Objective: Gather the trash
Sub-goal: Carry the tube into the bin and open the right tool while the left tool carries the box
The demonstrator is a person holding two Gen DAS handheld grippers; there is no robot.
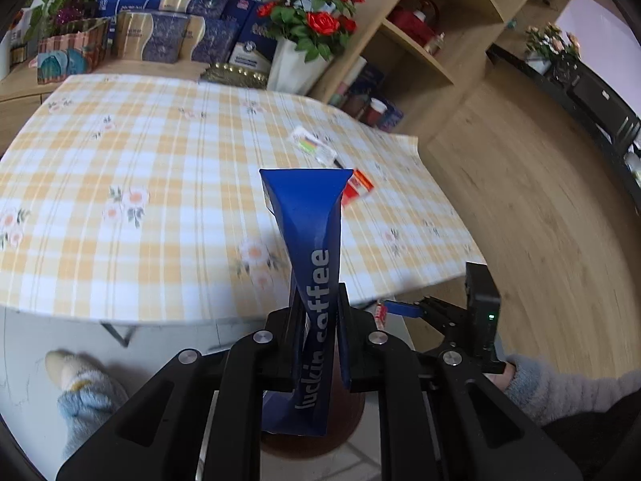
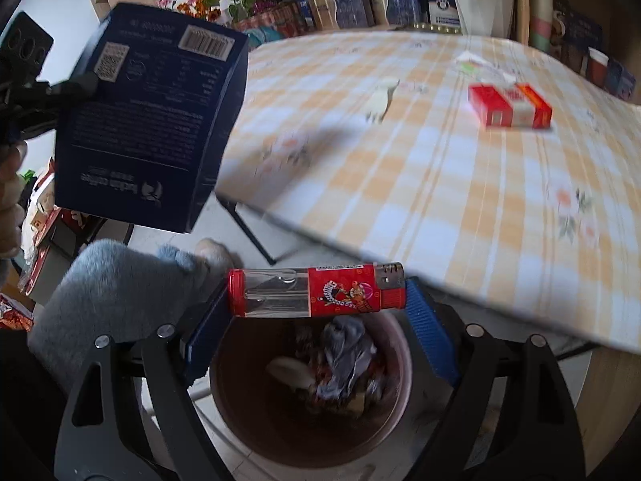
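Observation:
My left gripper [image 1: 318,312] is shut on a flattened blue "luckin coffee" box [image 1: 308,216], which sticks up past the table's near edge. In the right wrist view the same blue box [image 2: 148,120] hangs at the upper left. My right gripper [image 2: 316,300] is shut on a red and clear lighter [image 2: 316,292], held lengthwise between its blue pads [image 2: 428,332]. Directly below the lighter stands a brown bin [image 2: 404,364] with crumpled trash inside; a part of the bin [image 1: 354,413] shows under the box. On the table lie a red cigarette pack [image 2: 510,106], a clear wrapper [image 1: 314,146] and a small pale scrap [image 2: 380,102].
The table [image 1: 160,168] has a yellow checked cloth with its edge just above the bin. Boxes [image 1: 168,36] and a pot of red flowers [image 1: 308,12] stand behind it, wooden shelves [image 1: 420,40] to the right. A person's slippered foot [image 1: 80,385] rests on the floor by the bin.

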